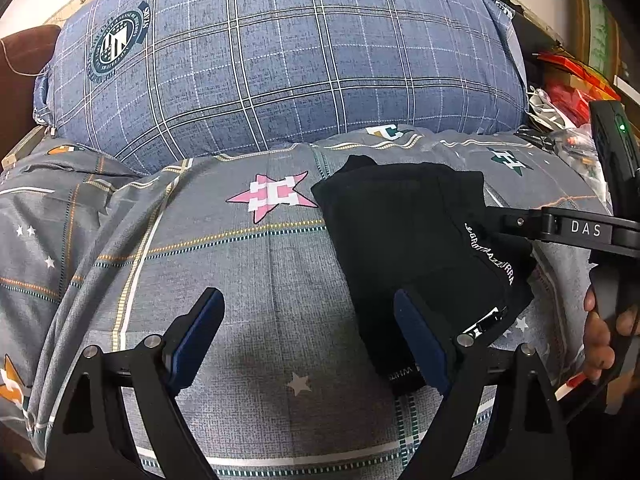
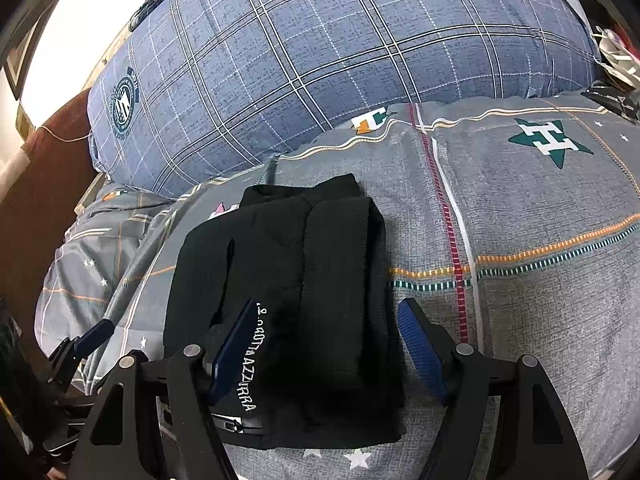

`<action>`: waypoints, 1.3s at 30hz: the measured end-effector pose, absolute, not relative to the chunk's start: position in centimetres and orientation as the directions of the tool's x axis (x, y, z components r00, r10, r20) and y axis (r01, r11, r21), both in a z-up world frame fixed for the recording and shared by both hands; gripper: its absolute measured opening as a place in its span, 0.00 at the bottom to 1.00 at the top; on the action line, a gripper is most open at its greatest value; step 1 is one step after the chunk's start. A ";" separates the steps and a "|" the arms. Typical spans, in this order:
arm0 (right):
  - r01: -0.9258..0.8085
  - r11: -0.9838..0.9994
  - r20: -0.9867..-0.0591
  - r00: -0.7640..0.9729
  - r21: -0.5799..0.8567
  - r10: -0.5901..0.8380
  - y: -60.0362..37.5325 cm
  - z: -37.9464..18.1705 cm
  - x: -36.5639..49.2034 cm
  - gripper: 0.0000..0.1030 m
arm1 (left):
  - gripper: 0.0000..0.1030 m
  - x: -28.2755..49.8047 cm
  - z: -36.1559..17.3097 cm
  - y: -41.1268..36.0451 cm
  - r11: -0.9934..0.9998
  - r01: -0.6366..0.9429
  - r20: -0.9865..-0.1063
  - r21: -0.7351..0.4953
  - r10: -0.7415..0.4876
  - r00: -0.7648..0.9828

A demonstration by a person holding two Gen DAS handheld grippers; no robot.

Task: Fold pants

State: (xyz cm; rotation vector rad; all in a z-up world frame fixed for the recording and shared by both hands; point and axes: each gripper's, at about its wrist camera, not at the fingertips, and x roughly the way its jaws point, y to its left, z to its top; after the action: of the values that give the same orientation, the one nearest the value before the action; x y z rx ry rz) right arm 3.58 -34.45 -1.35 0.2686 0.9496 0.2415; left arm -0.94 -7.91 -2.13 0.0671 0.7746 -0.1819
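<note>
Nearest us in the left wrist view, our left claw (image 1: 308, 340) is spread wide over the bed (image 1: 248, 280), holding nothing; its right pad sits at the pants' edge, can't tell if touching. To the right, the pants (image 1: 404, 232) lie folded in a compact black bundle on the grey bed cover, white lettering showing. Behind: big blue plaid pillow (image 1: 288, 60). Far right, our right hand (image 1: 600, 332) grips its tool. In the right wrist view, our right claw (image 2: 324, 352) is wide too, pads straddling the pants (image 2: 296, 264), w/ nothing pinched.
</note>
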 end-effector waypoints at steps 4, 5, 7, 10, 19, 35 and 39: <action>-0.088 0.939 -0.764 0.559 0.331 0.322 -34.3 -1.4 3.7 0.72 | 0.85 -1.0 -2.0 -7.8 0.983 0.185 -0.697 -0.004 -0.136 0.704; -0.088 0.939 -0.764 0.559 0.332 0.322 -34.2 -1.4 3.7 0.72 | 0.85 -0.9 -1.9 -7.8 0.983 0.185 -0.697 -0.004 -0.136 0.704; -0.089 0.939 -0.764 0.559 0.331 0.322 -34.1 -1.4 3.7 0.72 | 0.85 -1.0 -1.9 -7.8 0.983 0.185 -0.697 -0.005 -0.136 0.704; -0.091 0.940 -0.765 0.558 0.329 0.322 -34.1 -1.4 3.7 0.72 | 0.85 -0.9 -1.9 -7.7 0.982 0.186 -0.698 -0.003 -0.135 0.703; -0.091 0.939 -0.761 0.562 0.331 0.323 -34.1 -1.2 3.6 0.72 | 0.85 -1.0 -1.8 -7.9 0.982 0.188 -0.697 0.002 -0.133 0.705; -0.110 0.936 -0.752 0.568 0.334 0.335 -33.7 -0.7 3.3 0.72 | 0.85 -1.5 -1.3 -8.1 0.983 0.182 -0.690 0.010 -0.125 0.713; -0.112 0.936 -0.753 0.566 0.332 0.335 -33.6 -0.7 3.2 0.72 | 0.85 -1.7 -1.2 -8.2 0.984 0.180 -0.687 0.009 -0.125 0.716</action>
State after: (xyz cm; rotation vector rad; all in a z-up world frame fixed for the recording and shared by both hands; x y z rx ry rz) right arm 3.18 -33.55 -0.68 0.2598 0.9350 0.2664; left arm -1.68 -8.16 -1.23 0.0774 0.7547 -0.1690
